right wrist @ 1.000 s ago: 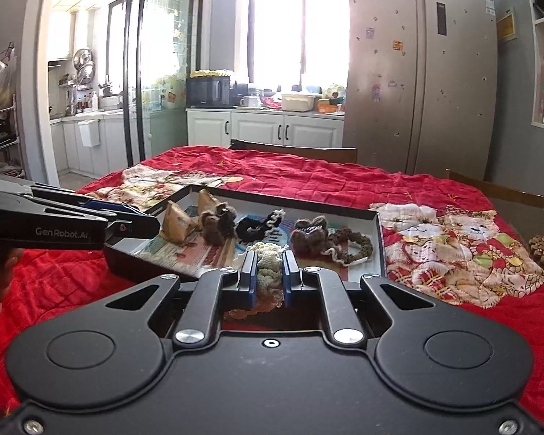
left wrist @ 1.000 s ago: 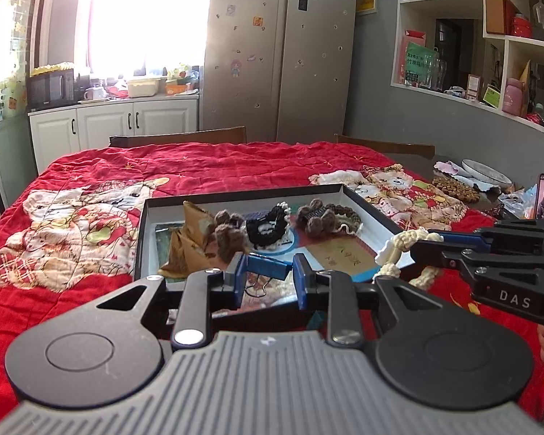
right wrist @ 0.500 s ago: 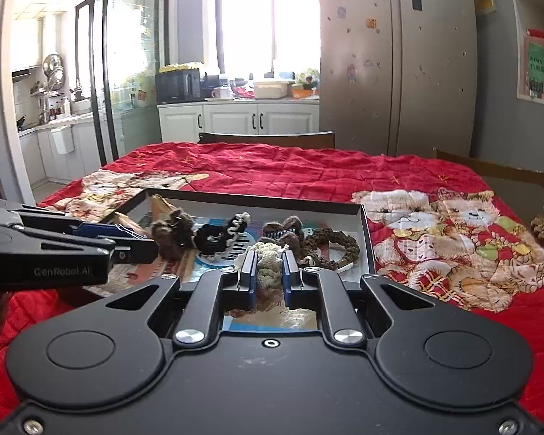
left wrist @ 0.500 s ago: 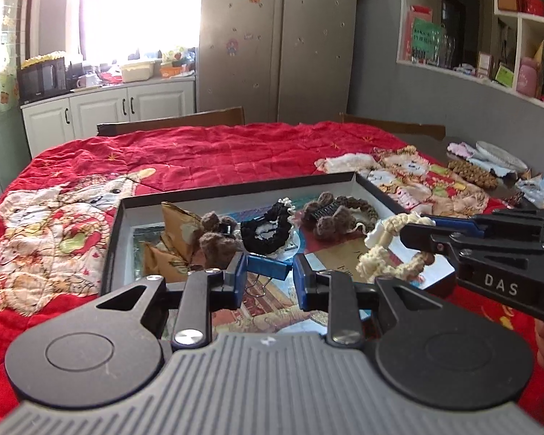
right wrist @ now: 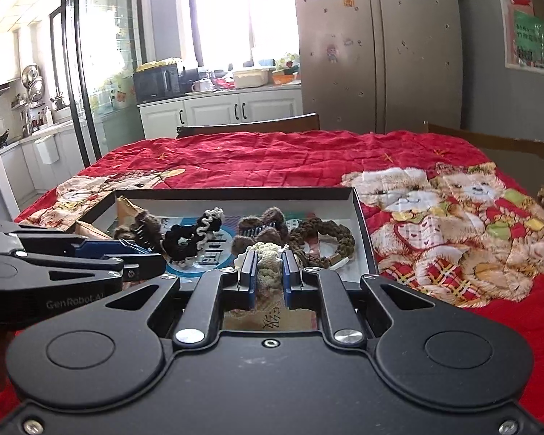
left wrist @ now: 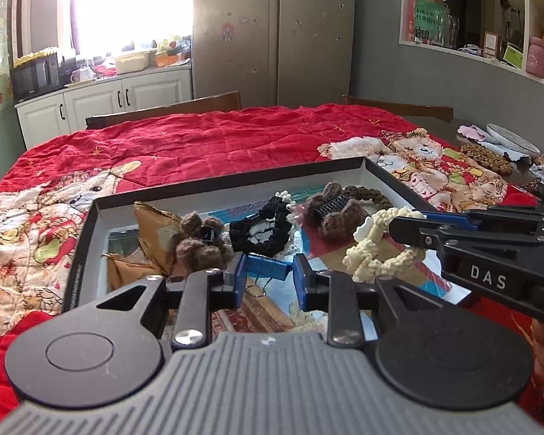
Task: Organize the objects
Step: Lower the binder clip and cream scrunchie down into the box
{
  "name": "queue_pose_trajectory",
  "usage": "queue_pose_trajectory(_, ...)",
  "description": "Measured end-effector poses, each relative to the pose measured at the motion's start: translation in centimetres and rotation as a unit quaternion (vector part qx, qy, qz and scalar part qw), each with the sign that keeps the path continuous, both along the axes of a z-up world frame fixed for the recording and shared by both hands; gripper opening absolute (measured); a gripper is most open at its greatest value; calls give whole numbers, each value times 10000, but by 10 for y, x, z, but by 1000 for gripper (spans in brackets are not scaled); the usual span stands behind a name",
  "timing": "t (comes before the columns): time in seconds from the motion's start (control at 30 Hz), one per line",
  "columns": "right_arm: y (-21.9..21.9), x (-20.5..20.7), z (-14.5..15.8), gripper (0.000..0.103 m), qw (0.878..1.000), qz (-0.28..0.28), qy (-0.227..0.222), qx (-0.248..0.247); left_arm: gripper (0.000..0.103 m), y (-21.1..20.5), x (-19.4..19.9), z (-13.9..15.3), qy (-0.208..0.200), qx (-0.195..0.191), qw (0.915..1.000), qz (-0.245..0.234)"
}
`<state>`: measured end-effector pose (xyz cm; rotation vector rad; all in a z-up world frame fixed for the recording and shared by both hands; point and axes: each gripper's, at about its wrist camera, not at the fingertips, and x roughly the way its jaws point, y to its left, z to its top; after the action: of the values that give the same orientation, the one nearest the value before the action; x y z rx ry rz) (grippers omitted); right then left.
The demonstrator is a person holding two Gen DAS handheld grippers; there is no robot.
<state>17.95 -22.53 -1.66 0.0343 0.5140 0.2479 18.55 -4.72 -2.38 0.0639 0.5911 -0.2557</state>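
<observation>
Cream braided ring (left wrist: 375,250), pinched by right hand-held gripper (right wrist: 268,275), now over tray (left wrist: 235,185); left (left wrist: 268,272) pinching blue clip (left wrist: 266,266).

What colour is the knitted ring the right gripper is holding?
Cream scrunchie, with a white bone charm; clearest in the left wrist view.

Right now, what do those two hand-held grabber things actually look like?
Both are matte black plastic tools with two straight fingers tipped in blue pads. The left gripper has a ribbed grey body, two round black discs and silver pivot screws; seen side-on it reads "GenRobot.AI". The right gripper has a smooth black body with the same discs and screws, and "DAS" in white on its side. No cables or sleeves show.
</observation>
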Motion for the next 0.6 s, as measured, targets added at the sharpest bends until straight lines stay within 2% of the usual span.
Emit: queue_pose_trajectory(0.6, 1, 10, -14, 13, 9998, -98, 154, -102, 31, -12, 11, -15, 97, 202, 9997, -26)
